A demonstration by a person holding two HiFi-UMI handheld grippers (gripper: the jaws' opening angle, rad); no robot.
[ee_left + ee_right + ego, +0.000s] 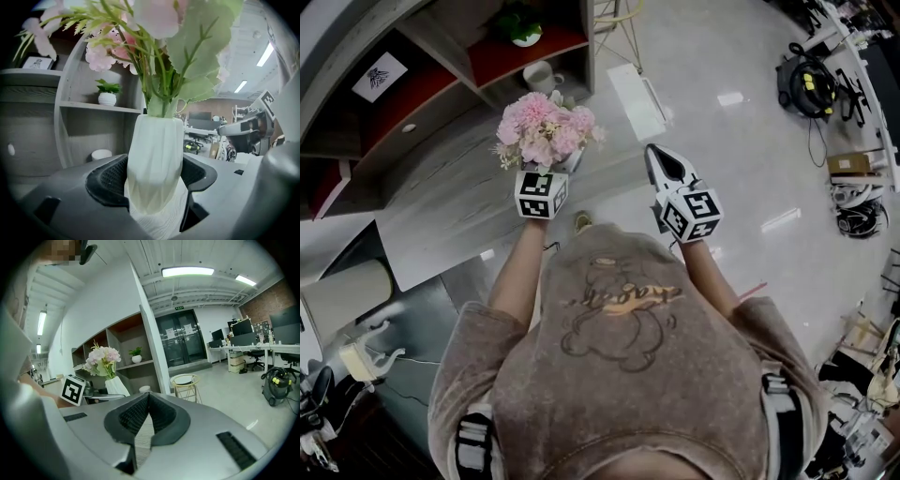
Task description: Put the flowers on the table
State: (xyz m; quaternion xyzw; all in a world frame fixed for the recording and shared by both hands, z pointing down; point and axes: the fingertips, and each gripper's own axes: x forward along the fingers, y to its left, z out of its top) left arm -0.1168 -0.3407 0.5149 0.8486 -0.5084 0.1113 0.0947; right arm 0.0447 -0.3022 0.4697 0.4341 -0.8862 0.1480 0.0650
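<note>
A bunch of pink flowers (546, 129) with green leaves stands in a ribbed white vase (154, 164). My left gripper (154, 180) is shut on the vase, which is upright between the black pads and held over the edge of the grey wood-grain table (441, 206). The flowers (140, 28) fill the top of the left gripper view. My right gripper (667, 169) is shut with nothing in it, held in the air to the right of the flowers above the floor. From the right gripper view the flowers (103, 356) and vase (116, 386) show at left.
A shelf unit behind the table holds a small potted plant (523, 30) and a white mug (542, 75). A round wire stool (183, 381) stands on the floor beyond. A vacuum cleaner (811, 84) and desks sit far right.
</note>
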